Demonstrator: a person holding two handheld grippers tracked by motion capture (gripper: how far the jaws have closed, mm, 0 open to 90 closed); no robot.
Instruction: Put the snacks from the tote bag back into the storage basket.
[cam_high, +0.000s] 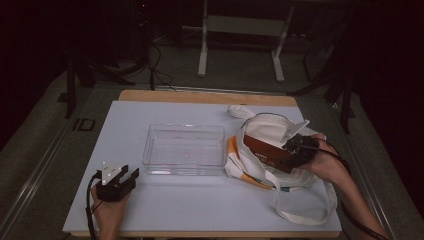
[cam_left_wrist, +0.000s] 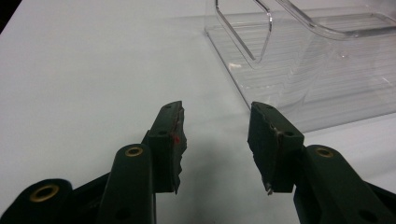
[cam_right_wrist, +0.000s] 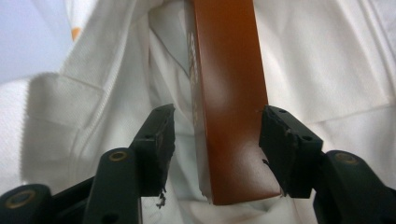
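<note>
While the right tongs (cam_right_wrist: 217, 140) stood around the near end of the brown box (cam_right_wrist: 229, 93), the jaws were parted: the right jaw lay at the box's edge, and a gap showed between the left jaw and the box, so no clamping pressure was visible. That box lay tilted in the mouth of the white cloth bag (cam_high: 272, 135), near the right edge of the desk (cam_high: 200, 205). The left tongs (cam_high: 122, 176) rested low on the desk near its front left corner, jaws apart with nothing between them. Just beyond them stood the clear plastic tray (cam_high: 184, 148), beside the bag at mid-desk.
</note>
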